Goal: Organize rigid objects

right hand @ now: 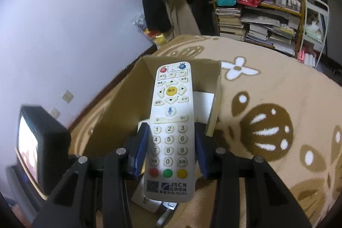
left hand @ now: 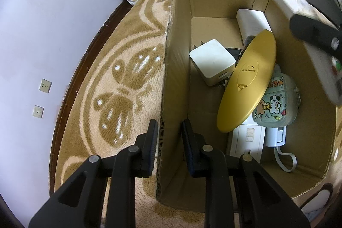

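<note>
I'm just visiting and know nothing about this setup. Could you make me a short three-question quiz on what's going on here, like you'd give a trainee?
1. True or false: the left tongs straddle a wall of the cardboard box, one finger outside and one inside.
2. What do the right tongs hold?
A. the yellow oval case
B. the white remote control
C. the white charger cube
3. Fill in: inside the box, the yellow oval case lies tilted across other items, beside the white ____ cube.

Key
1. True.
2. B: the white remote control sits between the fingers, above the box.
3. charger.
</note>
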Demonstrator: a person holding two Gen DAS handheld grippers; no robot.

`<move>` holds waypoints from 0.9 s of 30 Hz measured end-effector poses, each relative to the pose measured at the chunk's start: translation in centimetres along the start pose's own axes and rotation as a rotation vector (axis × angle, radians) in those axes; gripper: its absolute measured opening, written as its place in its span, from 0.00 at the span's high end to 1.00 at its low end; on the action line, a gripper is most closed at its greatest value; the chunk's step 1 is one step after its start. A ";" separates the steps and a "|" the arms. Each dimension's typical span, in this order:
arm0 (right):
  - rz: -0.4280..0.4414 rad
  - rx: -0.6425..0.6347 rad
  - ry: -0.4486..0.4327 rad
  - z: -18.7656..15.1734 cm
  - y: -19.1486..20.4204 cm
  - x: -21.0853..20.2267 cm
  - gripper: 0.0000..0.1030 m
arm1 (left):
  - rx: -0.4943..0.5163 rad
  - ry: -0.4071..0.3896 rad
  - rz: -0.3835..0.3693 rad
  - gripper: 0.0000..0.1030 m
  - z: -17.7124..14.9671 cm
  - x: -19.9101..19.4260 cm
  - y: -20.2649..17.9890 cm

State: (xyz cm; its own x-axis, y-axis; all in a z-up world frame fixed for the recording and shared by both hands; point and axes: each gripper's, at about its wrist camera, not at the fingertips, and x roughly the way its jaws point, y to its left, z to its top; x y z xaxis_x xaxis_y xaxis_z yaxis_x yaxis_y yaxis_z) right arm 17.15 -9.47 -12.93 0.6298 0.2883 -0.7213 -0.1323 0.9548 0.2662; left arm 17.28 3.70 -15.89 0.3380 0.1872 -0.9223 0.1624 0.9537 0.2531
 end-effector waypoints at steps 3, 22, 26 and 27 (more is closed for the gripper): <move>-0.018 -0.035 -0.017 -0.2 0.3 -0.2 0.58 | -0.001 -0.001 -0.002 0.78 -0.1 0.0 0.1; -0.165 0.047 -0.091 -2.3 -1.3 -6.9 0.13 | -0.010 -0.046 -0.030 0.78 -1.0 -1.9 -0.1; -0.185 0.105 -0.125 -3.8 -2.4 -8.9 0.07 | -0.037 -0.085 -0.059 0.75 -1.4 -3.4 0.3; -0.205 0.108 -0.133 -4.1 -2.6 -9.4 0.05 | -0.043 -0.097 -0.067 0.73 -1.6 -3.8 0.4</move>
State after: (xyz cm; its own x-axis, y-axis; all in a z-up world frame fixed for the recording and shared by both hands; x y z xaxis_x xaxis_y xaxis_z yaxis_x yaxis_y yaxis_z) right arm 8.41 -14.35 -9.44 0.7312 0.0711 -0.6785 0.0861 0.9770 0.1951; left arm 14.61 3.70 -12.74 0.4164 0.1010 -0.9036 0.1484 0.9729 0.1772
